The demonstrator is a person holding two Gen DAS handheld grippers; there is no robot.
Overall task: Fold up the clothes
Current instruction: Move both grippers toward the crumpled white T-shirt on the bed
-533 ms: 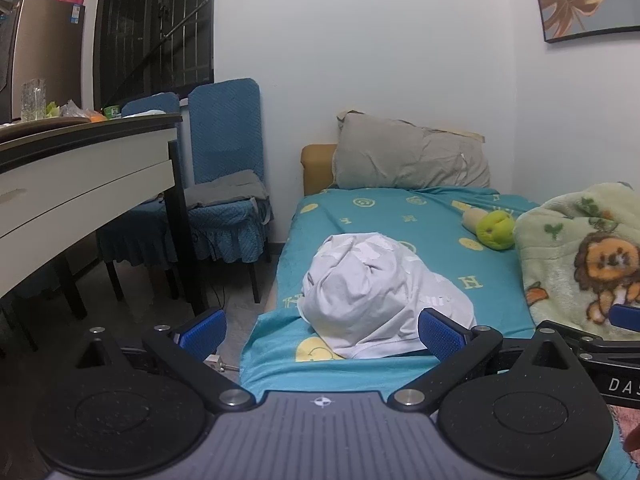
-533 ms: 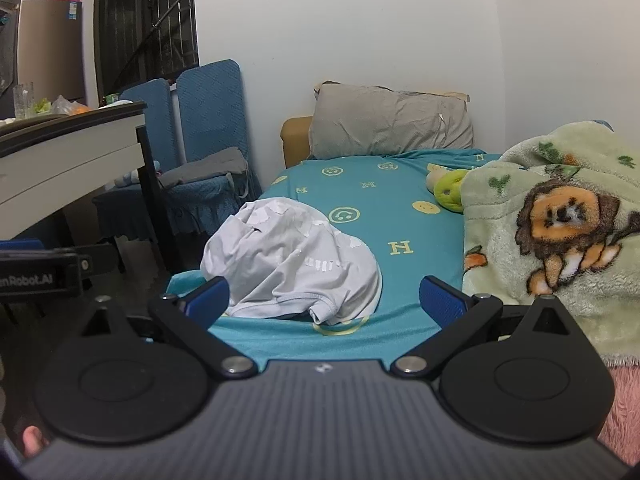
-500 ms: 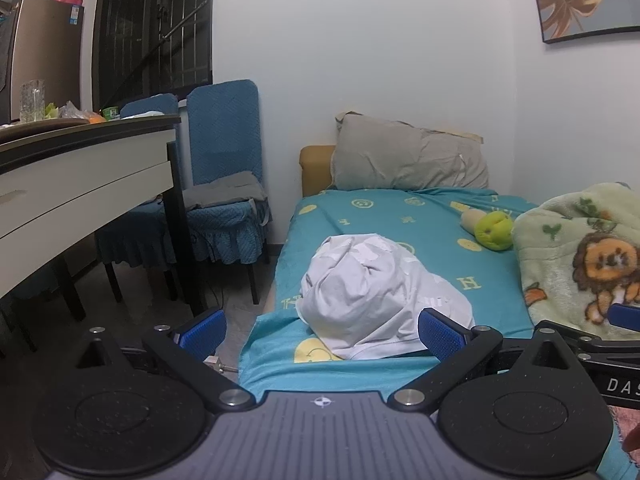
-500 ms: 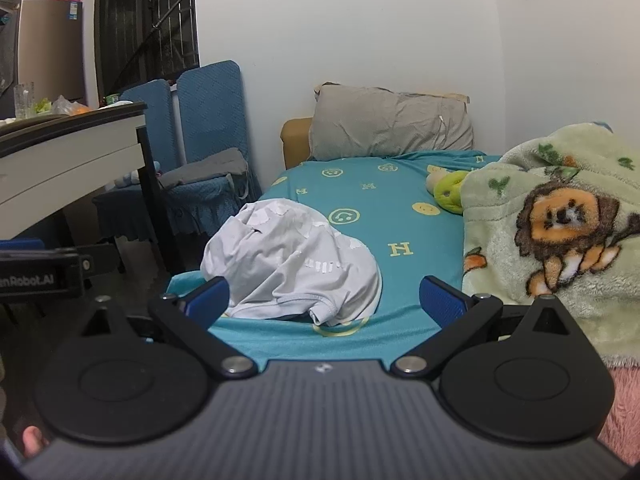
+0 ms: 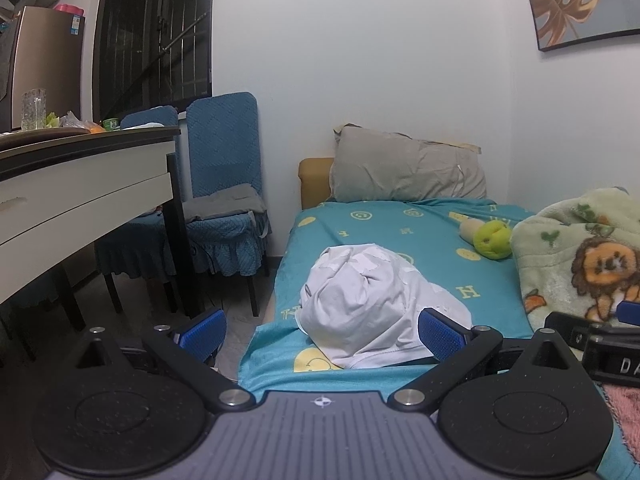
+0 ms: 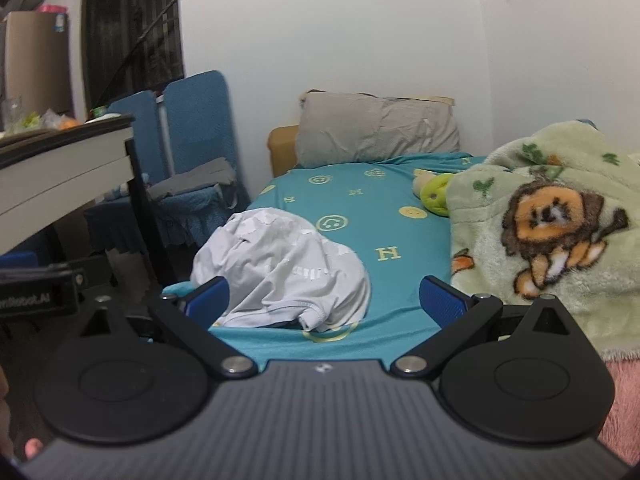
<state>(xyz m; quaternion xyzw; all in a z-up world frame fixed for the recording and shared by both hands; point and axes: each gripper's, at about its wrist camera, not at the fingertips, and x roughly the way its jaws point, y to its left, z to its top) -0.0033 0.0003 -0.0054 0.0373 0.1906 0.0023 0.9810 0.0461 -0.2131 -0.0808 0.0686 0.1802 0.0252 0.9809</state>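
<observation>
A: Item one, the left gripper (image 5: 322, 330). Condition?

B: Jaws spread wide, nothing between the blue pads (image 5: 440, 333). It hangs short of the bed's near edge.

A: Item two, the right gripper (image 6: 324, 302)?

B: Same: jaws released, empty, spread to full width.

A: Item three, the task piece.

B: One white garment (image 5: 372, 312), crumpled in a rounded heap on the teal bedsheet (image 5: 400, 236) near the bed's foot. In the left wrist view it lies ahead of the jaws, overlapped at its edge by the right-hand pad, though I cannot tell whether that pad touches it. In the right wrist view the same white garment (image 6: 288, 268) sits ahead and toward the left-hand pad, its hem nearest the jaws.

A: Surroundings, ahead of the jaws?

B: Grey pillow (image 5: 408, 170) at the far end of the bed, against the wall. Green plush toy (image 5: 492, 240) beyond the garment, to the right. Lion-print blanket (image 6: 552, 220) bunched to the right of the right jaws.

A: To the left of the jaws?

B: A tabletop (image 5: 80, 140) carrying a glass (image 5: 34, 108) and small items, and blue-covered chairs (image 5: 224, 184) beside the bed, one with a grey cloth on the seat.

A: Anything overhead?

B: A framed leaf picture (image 5: 576, 0), upper right on the wall.
</observation>
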